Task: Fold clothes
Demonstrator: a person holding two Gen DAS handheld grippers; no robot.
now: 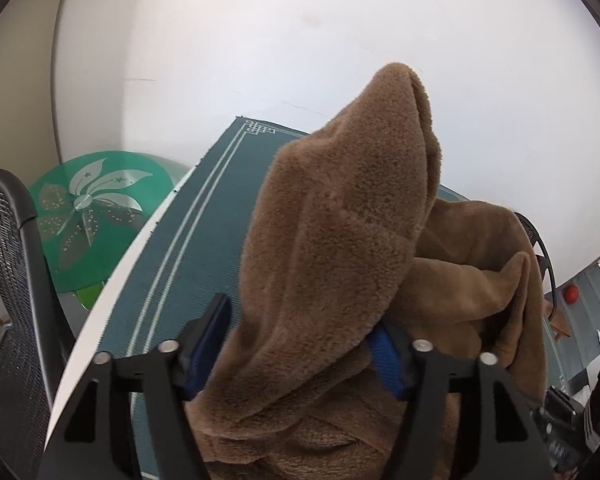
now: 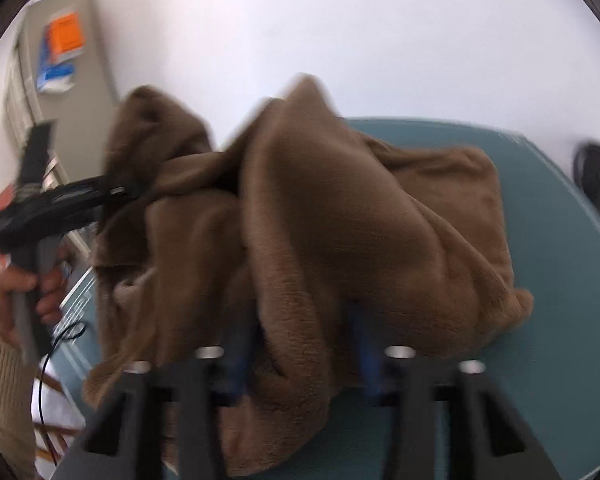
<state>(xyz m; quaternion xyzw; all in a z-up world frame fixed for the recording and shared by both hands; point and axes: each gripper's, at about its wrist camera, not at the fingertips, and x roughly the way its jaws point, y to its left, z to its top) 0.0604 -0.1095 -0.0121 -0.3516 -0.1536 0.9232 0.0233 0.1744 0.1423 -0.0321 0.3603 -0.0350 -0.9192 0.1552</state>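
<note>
- while the brown fleece garment (image 1: 340, 240) lies heaped on the teal mat (image 1: 204, 216), the left gripper (image 1: 300, 344) holds a raised fold.
- right gripper (image 2: 300, 344) jaws narrow, pinching another fold.

Green glass disc (image 1: 94, 216), black mesh chair (image 1: 8, 280), teal mat (image 1: 204, 208).

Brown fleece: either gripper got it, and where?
Both. The left gripper has a raised fold of the brown fleece between its fingers; the right gripper clamps another bunched fold. Which part of the garment can't be told.

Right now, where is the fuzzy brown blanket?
The fuzzy brown blanket is heaped on the teal table mat, with folds between both grippers' blue fingers in each wrist view.
</note>
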